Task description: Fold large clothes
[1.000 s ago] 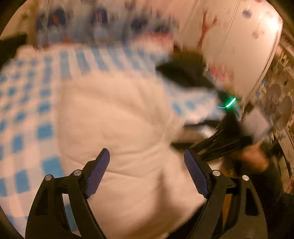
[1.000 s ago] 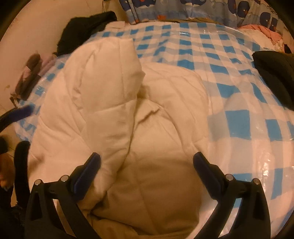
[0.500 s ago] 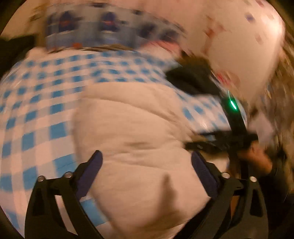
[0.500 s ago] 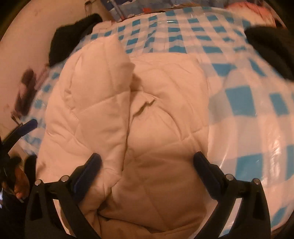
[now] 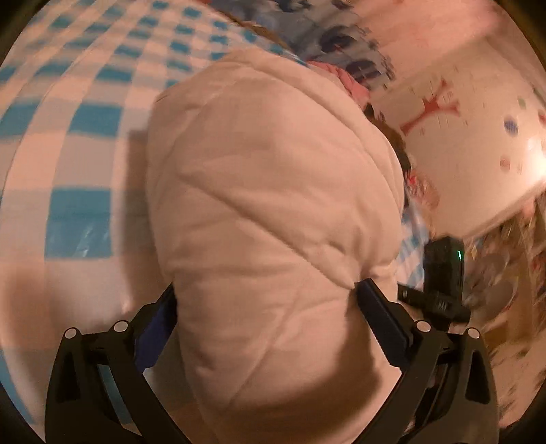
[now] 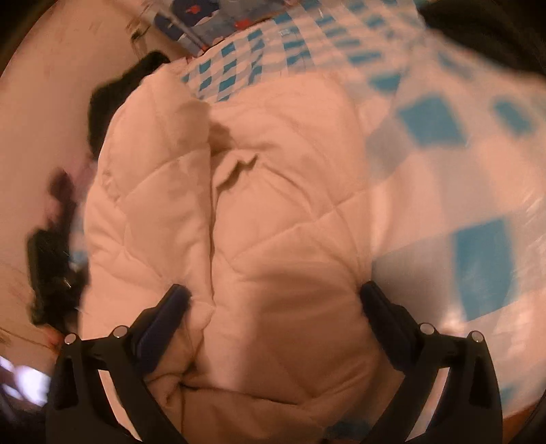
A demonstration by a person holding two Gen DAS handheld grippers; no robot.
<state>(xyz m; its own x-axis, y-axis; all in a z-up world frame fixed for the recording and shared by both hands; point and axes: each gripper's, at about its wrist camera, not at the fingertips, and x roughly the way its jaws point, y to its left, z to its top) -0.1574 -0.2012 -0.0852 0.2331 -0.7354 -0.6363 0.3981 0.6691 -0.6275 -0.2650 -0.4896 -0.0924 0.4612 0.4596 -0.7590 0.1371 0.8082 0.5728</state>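
A cream quilted padded jacket (image 5: 273,205) lies bunched on a blue-and-white checked bed cover (image 5: 78,143). My left gripper (image 5: 269,307) is open, its jaws wide on either side of the jacket's near end. In the right wrist view the same jacket (image 6: 273,222) shows a sleeve folded over along its left side. My right gripper (image 6: 276,307) is open too, its jaws straddling the jacket's near edge. The right gripper's body (image 5: 443,280) shows at the left view's right side. Both views are blurred.
A dark garment (image 6: 484,30) lies at the bed's far right and another (image 6: 119,88) at its far left by the wall. A pink cloth (image 5: 344,82) and a patterned blue pillow (image 6: 211,17) sit at the bed's far end. A white decorated wall (image 5: 477,136) stands right.
Both grippers have moved closer to the jacket, which now fills the space between their jaws. The left view has swung to the right. Both stay open.
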